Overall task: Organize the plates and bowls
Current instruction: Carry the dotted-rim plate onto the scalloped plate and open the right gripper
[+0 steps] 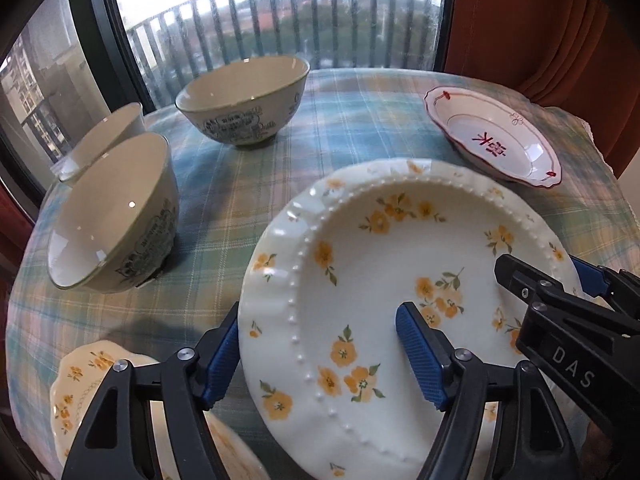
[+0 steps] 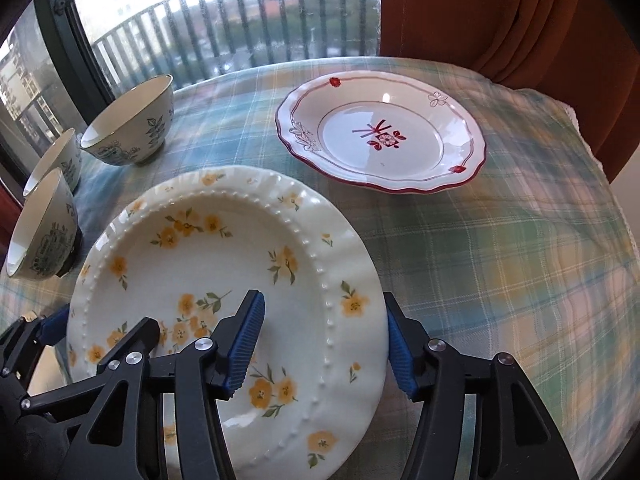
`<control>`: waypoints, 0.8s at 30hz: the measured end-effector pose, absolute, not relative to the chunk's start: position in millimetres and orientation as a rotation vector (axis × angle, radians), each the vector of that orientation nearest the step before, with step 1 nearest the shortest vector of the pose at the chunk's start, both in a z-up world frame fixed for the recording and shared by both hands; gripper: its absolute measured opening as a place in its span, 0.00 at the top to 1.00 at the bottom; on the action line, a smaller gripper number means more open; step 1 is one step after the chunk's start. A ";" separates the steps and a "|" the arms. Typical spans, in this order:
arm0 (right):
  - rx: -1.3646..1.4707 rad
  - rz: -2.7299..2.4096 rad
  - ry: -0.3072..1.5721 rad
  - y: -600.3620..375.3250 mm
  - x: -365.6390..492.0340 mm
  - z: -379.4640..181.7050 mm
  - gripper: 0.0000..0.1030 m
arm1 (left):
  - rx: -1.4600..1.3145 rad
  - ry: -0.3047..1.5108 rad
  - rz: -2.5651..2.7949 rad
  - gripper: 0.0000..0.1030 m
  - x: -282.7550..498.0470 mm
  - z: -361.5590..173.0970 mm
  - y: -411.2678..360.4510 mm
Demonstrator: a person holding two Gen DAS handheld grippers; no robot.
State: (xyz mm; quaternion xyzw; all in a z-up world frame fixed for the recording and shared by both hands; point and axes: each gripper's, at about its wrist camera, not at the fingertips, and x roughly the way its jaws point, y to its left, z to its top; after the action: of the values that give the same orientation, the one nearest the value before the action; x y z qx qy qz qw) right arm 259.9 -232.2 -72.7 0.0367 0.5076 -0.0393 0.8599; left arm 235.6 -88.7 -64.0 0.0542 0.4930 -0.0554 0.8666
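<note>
A white plate with yellow flowers is held tilted above the table between both grippers. My left gripper straddles its left rim, one finger under the rim and one inside. My right gripper straddles its right rim the same way and shows in the left wrist view. The jaws are wide, and I cannot tell whether they clamp the rim. A second yellow-flower plate lies on the cloth below left. A red-trimmed plate lies at the far right.
Three patterned bowls stand at the left: a near one, one behind it, a far one. A plaid cloth covers the round table. Window and orange curtain stand behind.
</note>
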 end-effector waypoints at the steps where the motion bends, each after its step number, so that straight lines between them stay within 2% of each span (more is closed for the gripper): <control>1: 0.082 -0.082 1.063 -232.7 258.1 -71.0 0.40 | 0.115 1.023 -0.117 0.27 233.4 -61.3 -88.4; 24: 0.045 -0.092 0.932 -198.9 191.2 -19.8 0.40 | 0.072 0.905 -0.128 0.27 170.8 -18.6 -52.2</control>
State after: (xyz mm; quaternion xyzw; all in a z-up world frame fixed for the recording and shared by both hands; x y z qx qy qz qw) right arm 191.2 -198.9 -19.8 0.0218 0.4493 -0.0442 0.8920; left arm 170.8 -52.2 -18.6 0.0346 0.4370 -0.0618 0.8967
